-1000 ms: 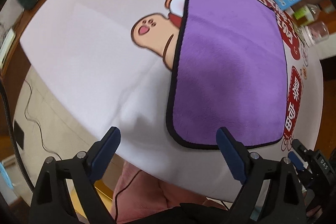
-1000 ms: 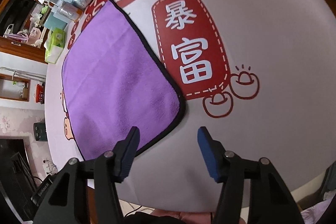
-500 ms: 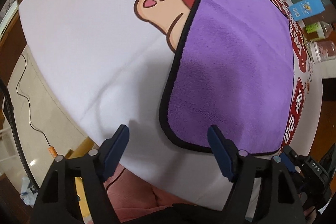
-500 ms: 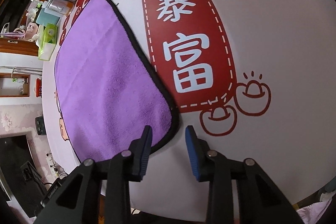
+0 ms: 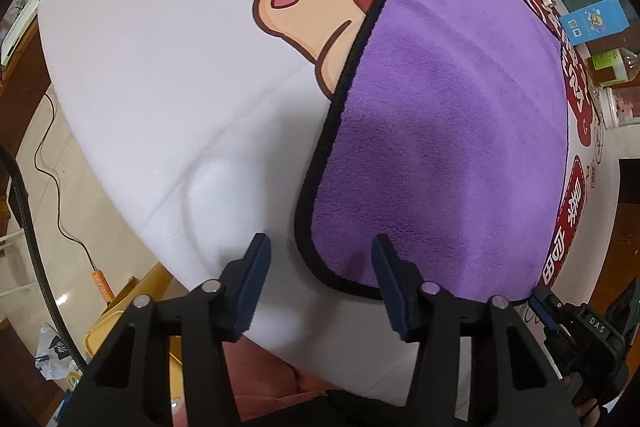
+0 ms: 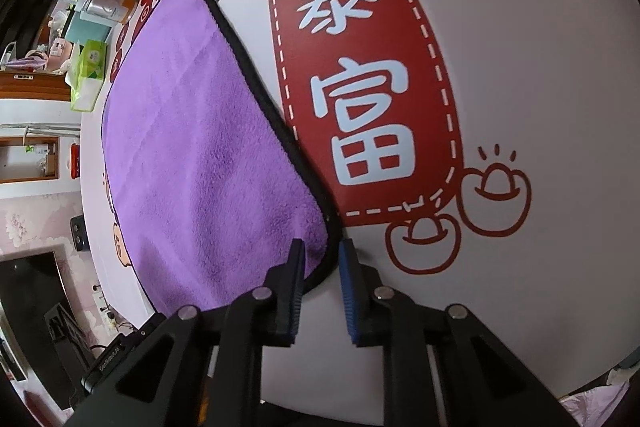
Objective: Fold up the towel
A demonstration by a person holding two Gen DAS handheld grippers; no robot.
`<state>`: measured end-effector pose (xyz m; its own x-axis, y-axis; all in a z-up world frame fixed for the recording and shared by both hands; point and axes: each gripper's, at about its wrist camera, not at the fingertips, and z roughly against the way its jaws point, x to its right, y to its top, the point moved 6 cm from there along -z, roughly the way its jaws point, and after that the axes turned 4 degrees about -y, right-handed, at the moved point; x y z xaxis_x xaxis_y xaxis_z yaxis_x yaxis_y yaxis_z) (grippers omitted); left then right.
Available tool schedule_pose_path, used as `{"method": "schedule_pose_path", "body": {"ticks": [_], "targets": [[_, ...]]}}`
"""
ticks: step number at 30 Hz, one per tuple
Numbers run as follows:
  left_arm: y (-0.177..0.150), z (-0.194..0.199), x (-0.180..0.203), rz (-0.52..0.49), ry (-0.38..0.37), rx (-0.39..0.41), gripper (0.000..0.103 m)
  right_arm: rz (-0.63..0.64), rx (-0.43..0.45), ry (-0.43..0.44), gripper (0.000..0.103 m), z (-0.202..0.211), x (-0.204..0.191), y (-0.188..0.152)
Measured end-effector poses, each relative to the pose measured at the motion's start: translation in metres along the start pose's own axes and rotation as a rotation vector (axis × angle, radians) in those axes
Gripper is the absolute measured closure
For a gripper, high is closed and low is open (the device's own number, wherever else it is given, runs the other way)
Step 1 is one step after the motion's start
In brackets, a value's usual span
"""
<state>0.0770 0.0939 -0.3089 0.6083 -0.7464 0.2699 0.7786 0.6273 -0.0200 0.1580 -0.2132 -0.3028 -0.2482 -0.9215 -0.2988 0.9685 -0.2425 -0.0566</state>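
Observation:
A purple towel (image 5: 448, 131) with black trim lies flat on a round white table (image 5: 160, 75); it also shows in the right wrist view (image 6: 192, 147). My left gripper (image 5: 320, 251) is open, and the towel's near left corner lies between its fingers. My right gripper (image 6: 322, 255) is open with a narrow gap, and its fingers straddle the towel's near right corner, black trim between them. The right gripper body shows at the lower right of the left wrist view (image 5: 580, 327).
The tablecloth carries a cartoon paw print (image 5: 304, 3) and a red label with white characters (image 6: 360, 87). Jars, a blue box (image 5: 592, 21) and a green tissue pack (image 6: 86, 71) crowd the far edge. The table's near edge drops to the floor (image 5: 60, 211).
Both grippers have moved forward onto the towel's near corners. The right gripper has narrowed its gap a lot; the left one has narrowed a little. The towel has not moved.

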Motion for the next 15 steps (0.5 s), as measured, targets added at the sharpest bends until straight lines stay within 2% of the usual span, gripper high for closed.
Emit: {"method": "schedule_pose_path", "body": {"ticks": [2,10,12,15], "targets": [[0.0008,0.0027,-0.0037,-0.006,0.005,-0.002,0.054,-0.002,-0.006,0.000,0.086,-0.0015,-0.0006,-0.0003],[0.0045,0.0023,0.0023,-0.028,0.027,-0.010,0.068,-0.003,-0.017,-0.007,0.090,-0.0030,-0.0009,0.0014],[0.0063,0.0029,0.0014,-0.026,0.032,-0.011,0.081,-0.010,-0.020,-0.016,0.095,-0.0033,0.0011,0.0017],[0.0082,0.0031,0.0015,-0.025,0.020,-0.016,0.089,-0.014,-0.021,-0.017,0.097,-0.0033,0.0024,0.0017]]}}
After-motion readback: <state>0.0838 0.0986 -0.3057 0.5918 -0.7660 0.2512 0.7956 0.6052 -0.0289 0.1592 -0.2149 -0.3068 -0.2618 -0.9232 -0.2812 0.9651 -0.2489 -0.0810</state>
